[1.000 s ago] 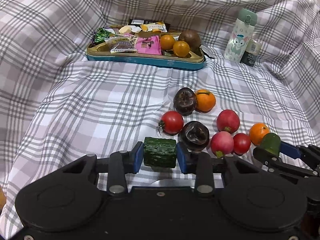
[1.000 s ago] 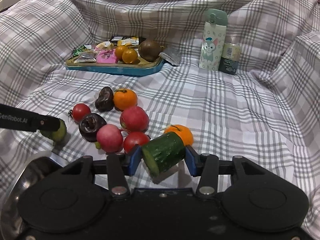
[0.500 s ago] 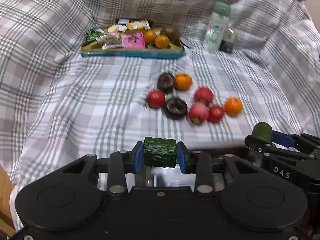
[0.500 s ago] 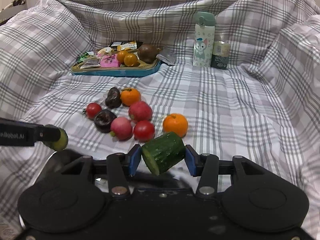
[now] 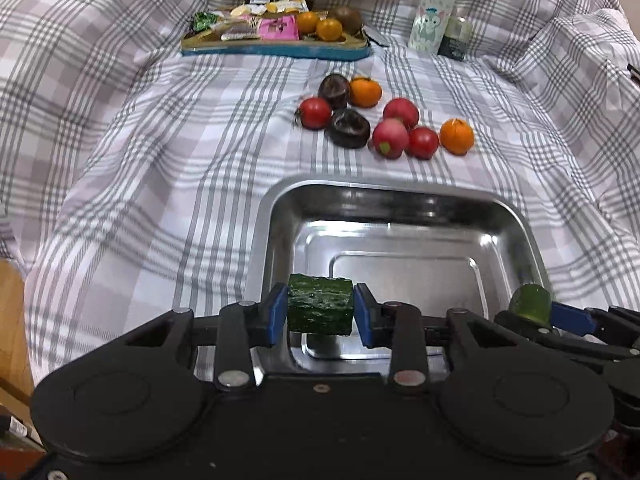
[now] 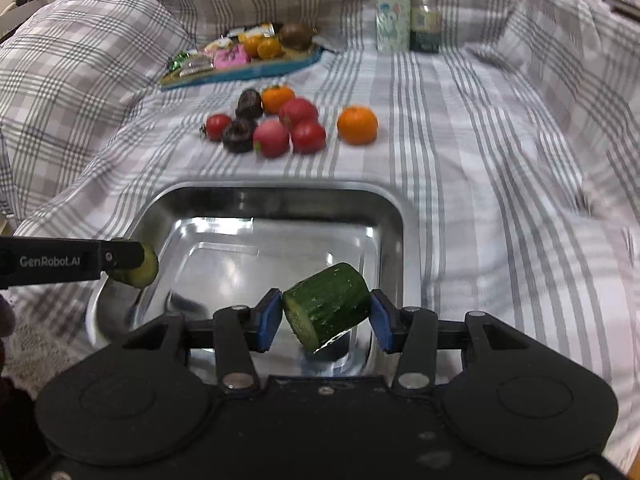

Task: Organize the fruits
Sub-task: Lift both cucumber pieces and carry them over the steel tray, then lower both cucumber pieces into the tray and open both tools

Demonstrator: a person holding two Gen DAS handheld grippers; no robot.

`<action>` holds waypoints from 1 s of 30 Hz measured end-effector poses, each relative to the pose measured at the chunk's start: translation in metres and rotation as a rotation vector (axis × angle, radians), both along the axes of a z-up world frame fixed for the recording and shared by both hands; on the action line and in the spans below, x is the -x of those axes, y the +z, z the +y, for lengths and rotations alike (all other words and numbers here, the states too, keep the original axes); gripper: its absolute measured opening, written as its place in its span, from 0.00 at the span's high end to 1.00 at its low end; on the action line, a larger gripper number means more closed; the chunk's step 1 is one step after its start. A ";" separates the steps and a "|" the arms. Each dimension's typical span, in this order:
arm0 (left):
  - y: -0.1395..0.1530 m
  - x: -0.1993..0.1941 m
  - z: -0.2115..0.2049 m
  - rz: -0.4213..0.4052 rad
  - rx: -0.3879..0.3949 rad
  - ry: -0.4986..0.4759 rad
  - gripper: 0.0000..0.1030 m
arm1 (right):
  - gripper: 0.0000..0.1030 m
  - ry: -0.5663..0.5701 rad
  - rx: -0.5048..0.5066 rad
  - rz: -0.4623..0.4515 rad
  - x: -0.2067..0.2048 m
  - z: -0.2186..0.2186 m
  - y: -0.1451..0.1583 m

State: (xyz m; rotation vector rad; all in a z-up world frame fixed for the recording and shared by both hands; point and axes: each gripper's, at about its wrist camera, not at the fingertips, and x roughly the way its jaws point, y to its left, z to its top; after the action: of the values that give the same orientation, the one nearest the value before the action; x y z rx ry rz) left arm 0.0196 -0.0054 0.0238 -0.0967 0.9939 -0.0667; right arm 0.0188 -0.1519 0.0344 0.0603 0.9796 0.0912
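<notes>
- Left wrist view: left claw pinches a short dark-green cucumber chunk between its blue pads, over the near end of a shiny rectangular steel tray on the grey-plaid cloth. Right claw at the right edge grips a second green cucumber piece. Beyond the tray, a cluster of red tomatoes, dark plums, pink radishes, orange tangerines; a blue-rimmed snack tray further back.
- Right wrist view: right claw clamps the tilted cucumber piece, cut face toward the camera, above the steel tray. Left claw at left holds its chunk over the tray's left rim. Fruit cluster blurred.
</notes>
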 end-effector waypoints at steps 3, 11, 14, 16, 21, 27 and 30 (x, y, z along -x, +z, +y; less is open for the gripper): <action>-0.003 0.001 -0.001 0.006 -0.006 -0.004 0.57 | 0.53 0.004 0.017 0.003 0.010 0.003 -0.003; -0.010 -0.007 -0.008 0.012 -0.013 -0.013 0.57 | 0.53 0.022 0.044 -0.012 0.012 0.011 -0.010; -0.012 -0.006 -0.010 0.016 -0.020 -0.021 0.57 | 0.53 0.024 0.064 -0.025 0.010 0.013 -0.010; -0.014 -0.005 -0.011 0.022 -0.028 -0.025 0.57 | 0.52 0.028 0.067 -0.025 0.010 0.014 -0.012; -0.015 -0.003 -0.009 0.038 -0.020 -0.017 0.57 | 0.52 0.024 0.059 -0.016 0.009 0.013 -0.014; -0.008 0.001 -0.010 0.001 -0.021 -0.020 0.57 | 0.52 0.002 0.040 -0.027 0.007 0.009 -0.012; -0.009 0.001 -0.010 0.003 -0.019 -0.017 0.57 | 0.51 0.003 0.040 -0.038 0.007 0.009 -0.010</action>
State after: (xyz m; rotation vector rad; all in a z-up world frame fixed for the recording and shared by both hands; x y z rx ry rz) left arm 0.0189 -0.0154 0.0153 -0.0711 0.9981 -0.0733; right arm 0.0117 -0.1431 0.0242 0.0200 0.9435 0.0751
